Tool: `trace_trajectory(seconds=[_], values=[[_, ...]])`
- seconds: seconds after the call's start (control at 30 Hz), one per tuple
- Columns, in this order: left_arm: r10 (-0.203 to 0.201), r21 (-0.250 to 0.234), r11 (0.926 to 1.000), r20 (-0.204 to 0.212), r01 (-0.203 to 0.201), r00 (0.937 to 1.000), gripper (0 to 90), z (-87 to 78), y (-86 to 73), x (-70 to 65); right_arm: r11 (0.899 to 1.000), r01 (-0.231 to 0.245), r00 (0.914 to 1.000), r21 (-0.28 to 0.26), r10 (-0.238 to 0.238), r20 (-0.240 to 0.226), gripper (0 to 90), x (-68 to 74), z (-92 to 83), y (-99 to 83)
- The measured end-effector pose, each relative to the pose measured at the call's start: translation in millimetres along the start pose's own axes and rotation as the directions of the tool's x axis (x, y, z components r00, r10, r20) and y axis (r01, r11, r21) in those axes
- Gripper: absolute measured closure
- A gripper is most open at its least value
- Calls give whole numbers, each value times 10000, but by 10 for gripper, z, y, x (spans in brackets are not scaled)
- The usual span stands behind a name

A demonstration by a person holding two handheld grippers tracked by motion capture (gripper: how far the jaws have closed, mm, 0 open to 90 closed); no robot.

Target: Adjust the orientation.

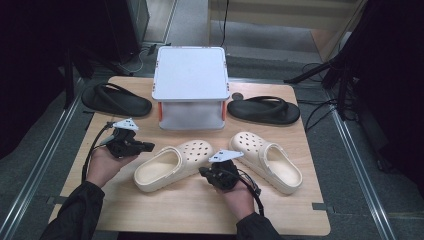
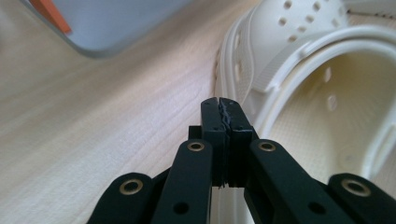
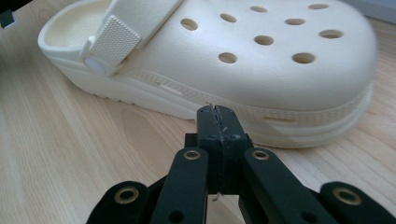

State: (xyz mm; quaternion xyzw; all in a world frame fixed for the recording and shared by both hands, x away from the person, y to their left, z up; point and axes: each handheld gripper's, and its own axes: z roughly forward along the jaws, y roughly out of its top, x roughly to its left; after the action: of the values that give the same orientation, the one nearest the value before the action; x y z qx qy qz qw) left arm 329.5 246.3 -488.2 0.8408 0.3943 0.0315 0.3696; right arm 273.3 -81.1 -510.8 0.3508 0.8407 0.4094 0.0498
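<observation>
On your table (image 1: 200, 210), the small shelf stand (image 1: 190, 87) sits at the back centre, one flip-flop (image 1: 116, 99) to its left and another (image 1: 263, 110) to its right; two clogs (image 1: 172, 164) (image 1: 266, 161) lie side by side before it.

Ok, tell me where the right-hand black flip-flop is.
In the high view, the black flip-flop lies at the table's far right, just right of the white two-tier stand and behind the right cream clog.

Two cream perforated clogs (image 1: 172, 165) (image 1: 267, 160) lie upright on the wooden table (image 1: 185, 205), toes angled toward each other.
</observation>
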Motion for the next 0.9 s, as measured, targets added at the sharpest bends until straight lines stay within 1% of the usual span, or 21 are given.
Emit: trace_trajectory(seconds=[0.03,0.07,0.17,0.23,0.3,0.37,0.47,0.5,0.6,0.63,0.73,0.83,0.9], values=[[-66,141,9999,51,65,10000,896,30,-11,18,10000,27,10000,26,-27,-16,900,10,19,1],[-50,309,9995,42,48,10000,896,54,-18,29,10000,81,10000,37,-81,-33,900,21,38,0],[-81,413,9991,144,75,9999,896,117,-33,35,9998,186,9998,122,-185,-91,900,61,98,8],[33,544,9985,192,-43,9998,895,153,-35,14,9997,198,9998,146,-197,-82,900,64,117,10],[266,747,9968,147,-276,9995,895,177,-34,-7,9996,183,9998,224,-183,-15,900,62,157,11],[184,700,9974,151,-194,9997,895,177,-37,-5,9995,148,9999,262,-149,51,900,55,202,15],[-8,619,9981,207,-5,9998,896,178,-57,-3,9996,141,9999,264,-142,41,900,57,220,19],[40,680,9977,180,-52,9998,896,176,-61,-2,9995,101,9999,305,-102,47,900,62,225,21],[70,699,9975,205,-84,9998,895,168,-75,-15,9993,130,9999,349,-132,42,900,63,250,15],[127,682,9976,180,-139,9998,895,165,-84,-28,9989,157,9999,436,-159,63,900,65,265,9],[93,658,9978,151,-103,9998,895,160,-97,-43,9988,166,9998,455,-170,76,900,56,269,12],[45,663,9978,200,-58,9998,895,153,-117,-66,9990,68,9999,432,-72,83,900,38,272,19],[73,667,9977,91,-79,9999,895,145,-128,-88,9992,-35,10000,390,34,14,900,11,277,23]])
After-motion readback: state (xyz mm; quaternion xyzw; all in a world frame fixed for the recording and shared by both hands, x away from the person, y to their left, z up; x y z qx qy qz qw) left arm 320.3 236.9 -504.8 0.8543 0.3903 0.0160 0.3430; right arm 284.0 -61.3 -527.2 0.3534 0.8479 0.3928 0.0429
